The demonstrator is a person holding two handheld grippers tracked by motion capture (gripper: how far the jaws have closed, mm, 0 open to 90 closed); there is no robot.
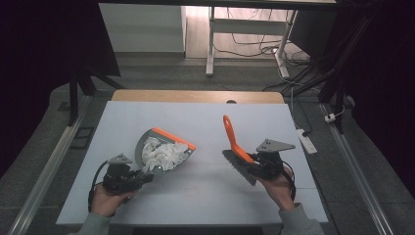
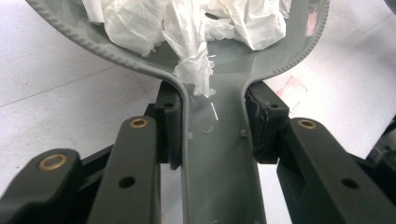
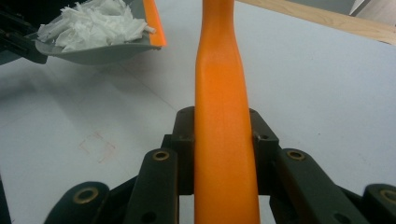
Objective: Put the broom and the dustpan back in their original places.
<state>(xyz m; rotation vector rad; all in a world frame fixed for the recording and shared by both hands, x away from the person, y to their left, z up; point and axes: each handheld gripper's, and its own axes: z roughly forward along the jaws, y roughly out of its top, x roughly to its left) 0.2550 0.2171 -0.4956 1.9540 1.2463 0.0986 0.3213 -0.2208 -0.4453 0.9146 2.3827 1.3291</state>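
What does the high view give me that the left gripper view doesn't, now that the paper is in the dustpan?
High view alone: the whole white table, the right gripper shut on the orange brush, whose handle points up and away, and the dustpan's orange front lip.

Left gripper view alone: close detail of the left gripper with its pads pressed on both sides of the dustpan's grey handle, and a shred of paper trailing onto the handle's neck.

Both: the grey dustpan holding the crumpled white paper.
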